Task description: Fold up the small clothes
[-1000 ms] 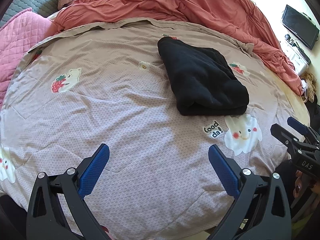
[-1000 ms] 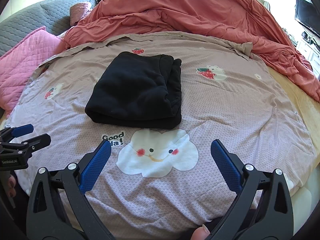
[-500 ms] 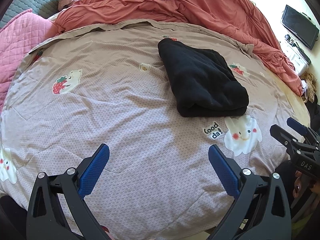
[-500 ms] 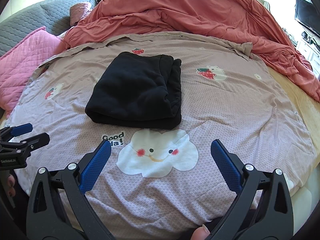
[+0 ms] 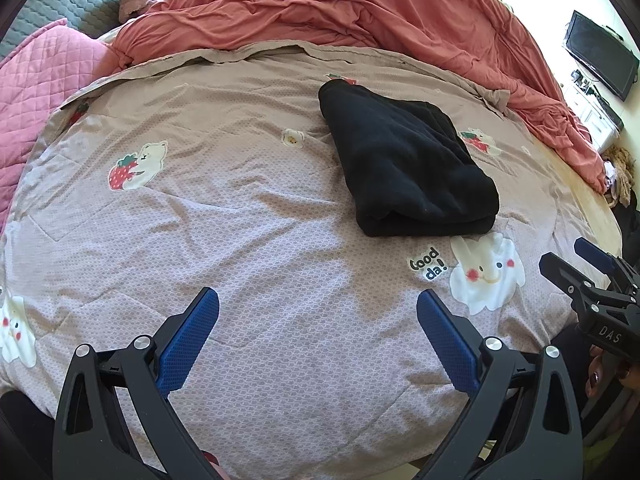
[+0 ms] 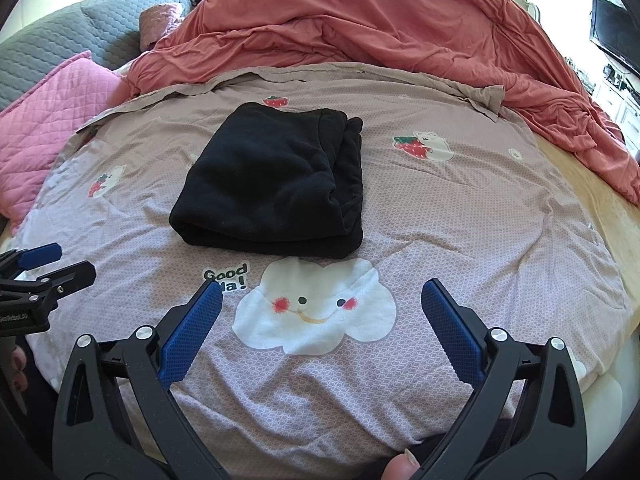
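On bedspread (image 6: 460,208): 1 folded black garment (image 6: 272,188); 2 grippers, fingers apart.

Folded garment (image 6: 272,184) on blanket (image 6: 460,216), before duvet (image 6: 380,28)

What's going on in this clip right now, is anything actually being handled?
Nothing is held at the moment. A person holds two black grippers with blue pads: the left gripper and right gripper both hover open over the near part of the mauve cartoon-print quilt. The black fleece garment lies folded into a compact bundle on the quilt, beyond both grippers and untouched. A rumpled salmon duvet is heaped behind it.
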`<state>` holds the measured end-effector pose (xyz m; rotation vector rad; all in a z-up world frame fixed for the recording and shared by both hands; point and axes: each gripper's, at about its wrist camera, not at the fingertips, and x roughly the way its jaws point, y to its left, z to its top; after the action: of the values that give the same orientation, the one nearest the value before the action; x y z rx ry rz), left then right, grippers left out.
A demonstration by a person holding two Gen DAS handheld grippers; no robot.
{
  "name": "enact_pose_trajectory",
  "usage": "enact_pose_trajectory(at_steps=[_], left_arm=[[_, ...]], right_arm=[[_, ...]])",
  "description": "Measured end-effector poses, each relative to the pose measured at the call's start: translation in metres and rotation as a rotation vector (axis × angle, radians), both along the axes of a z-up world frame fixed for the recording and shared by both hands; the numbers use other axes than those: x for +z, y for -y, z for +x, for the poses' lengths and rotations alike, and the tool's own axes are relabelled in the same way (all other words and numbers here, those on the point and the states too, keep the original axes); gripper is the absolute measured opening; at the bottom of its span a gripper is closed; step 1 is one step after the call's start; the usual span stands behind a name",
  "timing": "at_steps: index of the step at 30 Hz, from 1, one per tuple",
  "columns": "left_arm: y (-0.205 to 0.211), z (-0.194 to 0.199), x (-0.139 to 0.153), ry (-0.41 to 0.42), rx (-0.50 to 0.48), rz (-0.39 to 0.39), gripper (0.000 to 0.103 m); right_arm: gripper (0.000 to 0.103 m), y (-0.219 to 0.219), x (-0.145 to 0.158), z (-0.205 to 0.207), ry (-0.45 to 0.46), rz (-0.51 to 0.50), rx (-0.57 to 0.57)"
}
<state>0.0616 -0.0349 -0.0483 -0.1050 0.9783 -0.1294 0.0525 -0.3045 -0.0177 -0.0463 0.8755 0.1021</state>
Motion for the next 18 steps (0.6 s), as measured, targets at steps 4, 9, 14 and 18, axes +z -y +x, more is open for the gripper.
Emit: enact_pose_trajectory(at_steps=[4, 9, 14, 18], left_arm=[[0.0000, -0.0003, 0.0008, 0.003, 0.002, 0.001, 0.099], [-0.0011, -0.0004, 0.0016, 0.004, 0.007, 0.001, 0.099], [-0.0005, -0.0004, 0.0028, 0.010, 0.006, 0.006, 0.099], [-0.0001, -0.0005, 0.0032, 0.010, 0.006, 0.008, 0.099]], right_arm=[[0.094, -0.0003, 0.0006, 0.0006, 0.000, -0.001, 0.000], [0.094, -0.0005, 0.0004, 0.0003, 0.000, 0.000, 0.000], [0.094, -0.0002, 0.0005, 0.0004, 0.000, 0.000, 0.000], [0.094, 0.0001, 0.0006, 0.0005, 0.000, 0.000, 0.001]])
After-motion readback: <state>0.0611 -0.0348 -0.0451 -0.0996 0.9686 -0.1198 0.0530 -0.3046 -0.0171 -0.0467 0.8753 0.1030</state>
